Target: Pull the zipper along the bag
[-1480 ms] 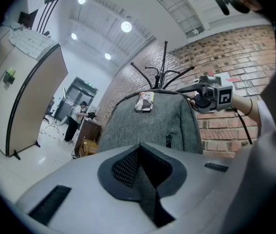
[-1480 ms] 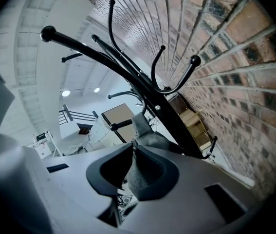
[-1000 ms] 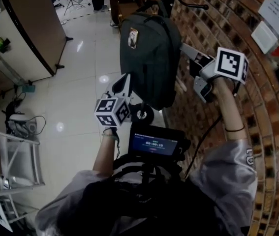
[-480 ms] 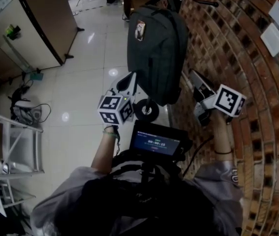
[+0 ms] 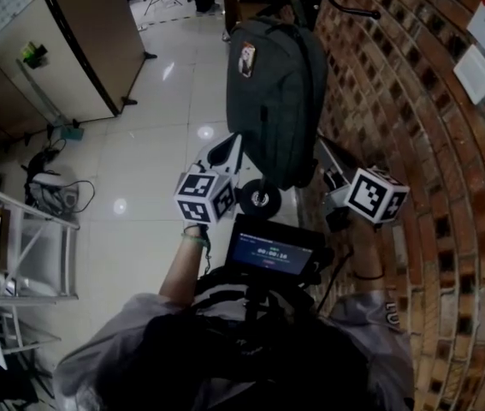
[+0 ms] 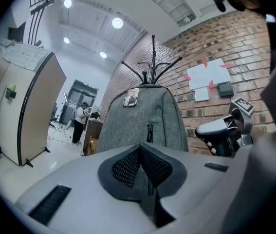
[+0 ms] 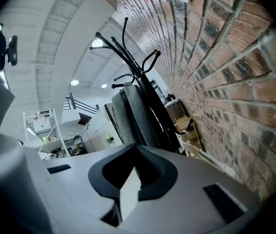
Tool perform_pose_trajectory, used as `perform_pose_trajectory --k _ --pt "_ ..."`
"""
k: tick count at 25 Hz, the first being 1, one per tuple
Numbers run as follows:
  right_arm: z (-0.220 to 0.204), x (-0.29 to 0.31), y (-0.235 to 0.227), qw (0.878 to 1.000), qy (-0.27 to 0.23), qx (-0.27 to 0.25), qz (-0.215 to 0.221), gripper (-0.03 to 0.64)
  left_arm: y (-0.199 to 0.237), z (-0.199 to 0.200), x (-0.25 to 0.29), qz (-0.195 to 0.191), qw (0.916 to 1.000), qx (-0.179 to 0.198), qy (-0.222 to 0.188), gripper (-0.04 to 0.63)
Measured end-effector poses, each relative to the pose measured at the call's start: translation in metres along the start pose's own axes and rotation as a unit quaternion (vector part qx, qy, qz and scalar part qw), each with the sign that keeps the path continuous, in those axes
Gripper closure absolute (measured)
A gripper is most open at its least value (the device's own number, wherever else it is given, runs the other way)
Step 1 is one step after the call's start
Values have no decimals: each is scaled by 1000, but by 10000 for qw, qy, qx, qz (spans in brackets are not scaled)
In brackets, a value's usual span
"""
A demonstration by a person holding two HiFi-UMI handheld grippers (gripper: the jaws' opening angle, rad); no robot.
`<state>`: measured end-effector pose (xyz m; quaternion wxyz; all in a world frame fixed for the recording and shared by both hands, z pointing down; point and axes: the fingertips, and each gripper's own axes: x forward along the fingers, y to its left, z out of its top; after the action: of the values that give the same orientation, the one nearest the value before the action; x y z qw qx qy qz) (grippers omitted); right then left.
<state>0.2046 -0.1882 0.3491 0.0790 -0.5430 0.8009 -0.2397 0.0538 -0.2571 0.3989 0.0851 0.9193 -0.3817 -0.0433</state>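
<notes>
Bag (image 5: pixel 276 92), zipper pull (image 6: pixel 149 129) clear only in left gripper view

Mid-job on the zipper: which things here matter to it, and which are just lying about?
For the job: backpack, its zipper pull, the coat stand it hangs from, left gripper and right gripper, both empty.
Lying about: papers on the brick wall, cables on the floor, metal rack, tan cabinet.
</notes>
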Motion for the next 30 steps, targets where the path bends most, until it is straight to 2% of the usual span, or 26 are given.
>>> perform_pose_trajectory --k 3,10,17,30 --pt "-8 4 -1 9997 64 -205 -73 621 4 0 -3 60 10000 -2 -9 589" --pt "-15 12 -1 9997 90 -243 -37 621 12 2 -7 179 9998 -30 -51 589" --pt "-16 13 2 9990 79 -423 -84 621 10 3 -4 129 9999 -20 -58 589" --pt "-20 11 -1 9993 85 -351 -115 621 7 2 -2 71 10000 -20 -40 589"
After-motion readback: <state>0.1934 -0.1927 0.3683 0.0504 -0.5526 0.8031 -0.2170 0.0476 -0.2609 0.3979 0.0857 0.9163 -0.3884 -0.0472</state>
